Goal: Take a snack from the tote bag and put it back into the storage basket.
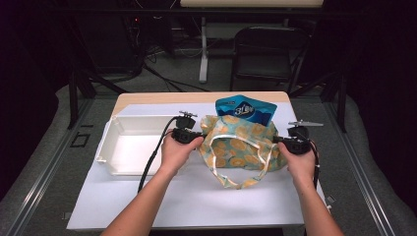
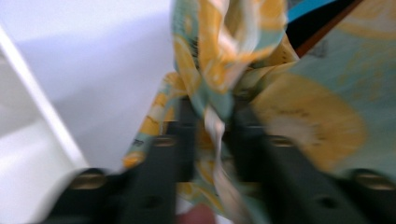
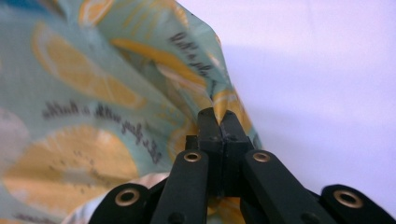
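Where bag abuts: white tray.

one lemon-print bag, one blue pouch, one white tray, two grippers.

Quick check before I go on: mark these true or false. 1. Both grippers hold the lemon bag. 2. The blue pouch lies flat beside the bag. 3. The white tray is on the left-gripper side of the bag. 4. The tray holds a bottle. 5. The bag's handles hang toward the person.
1. True: the left gripper and right gripper each pinch the lemon bag at an edge.
2. False: the blue pouch sticks out of the bag's top.
3. True: the white tray is there.
4. False: nothing is visible inside it.
5. True: the handles hang that way.
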A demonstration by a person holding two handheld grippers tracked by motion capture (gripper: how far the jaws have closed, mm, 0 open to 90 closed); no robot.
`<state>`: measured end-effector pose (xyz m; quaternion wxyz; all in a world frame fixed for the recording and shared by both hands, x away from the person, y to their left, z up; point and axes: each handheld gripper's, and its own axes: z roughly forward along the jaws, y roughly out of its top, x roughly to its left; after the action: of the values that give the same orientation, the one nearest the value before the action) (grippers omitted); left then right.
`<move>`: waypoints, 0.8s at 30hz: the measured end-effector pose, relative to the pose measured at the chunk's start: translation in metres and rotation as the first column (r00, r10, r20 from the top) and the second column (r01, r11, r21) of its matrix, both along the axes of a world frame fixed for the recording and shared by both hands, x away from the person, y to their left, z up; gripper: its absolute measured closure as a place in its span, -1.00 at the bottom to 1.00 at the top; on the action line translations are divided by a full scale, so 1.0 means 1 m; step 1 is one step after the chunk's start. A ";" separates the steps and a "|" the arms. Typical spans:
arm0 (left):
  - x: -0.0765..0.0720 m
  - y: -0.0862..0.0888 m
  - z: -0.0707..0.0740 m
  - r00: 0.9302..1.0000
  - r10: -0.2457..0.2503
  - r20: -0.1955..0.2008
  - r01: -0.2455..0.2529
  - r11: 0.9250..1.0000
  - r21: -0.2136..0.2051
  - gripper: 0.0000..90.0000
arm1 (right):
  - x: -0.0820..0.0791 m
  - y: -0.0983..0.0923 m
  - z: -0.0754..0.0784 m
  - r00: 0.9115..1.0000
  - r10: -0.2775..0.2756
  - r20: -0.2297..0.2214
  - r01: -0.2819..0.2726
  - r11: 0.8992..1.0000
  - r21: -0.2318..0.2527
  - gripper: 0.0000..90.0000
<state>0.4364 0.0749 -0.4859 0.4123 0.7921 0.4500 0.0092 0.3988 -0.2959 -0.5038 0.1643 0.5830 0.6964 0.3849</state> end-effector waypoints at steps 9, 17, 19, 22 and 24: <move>-0.038 0.040 0.035 0.971 0.082 0.223 -0.050 0.988 -0.147 0.03 | -0.037 -0.011 0.008 0.983 0.025 0.184 -0.047 0.992 0.118 0.27; -0.079 0.021 0.047 0.940 -0.041 0.339 0.100 0.982 -0.157 -0.21 | -0.054 -0.012 0.008 0.971 0.005 0.240 -0.049 0.983 0.176 0.10; -0.082 0.011 0.042 0.936 -0.058 0.347 0.113 0.984 -0.140 -0.35 | -0.054 -0.012 0.006 0.968 -0.031 0.248 -0.027 0.974 0.225 0.10; -0.081 0.000 0.033 0.935 -0.084 0.344 0.124 0.988 -0.096 -0.46 | -0.052 -0.010 0.005 0.971 -0.019 0.240 -0.034 0.976 0.216 0.18; -0.081 -0.004 0.028 0.934 -0.079 0.349 0.116 0.989 -0.088 -0.36 | -0.051 -0.007 0.003 0.971 -0.001 0.240 -0.050 0.978 0.205 0.36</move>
<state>0.3553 0.0707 -0.4579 0.5267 0.7762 0.3308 0.1030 0.3475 -0.3032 -0.5004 0.1798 0.5379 0.6344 0.5252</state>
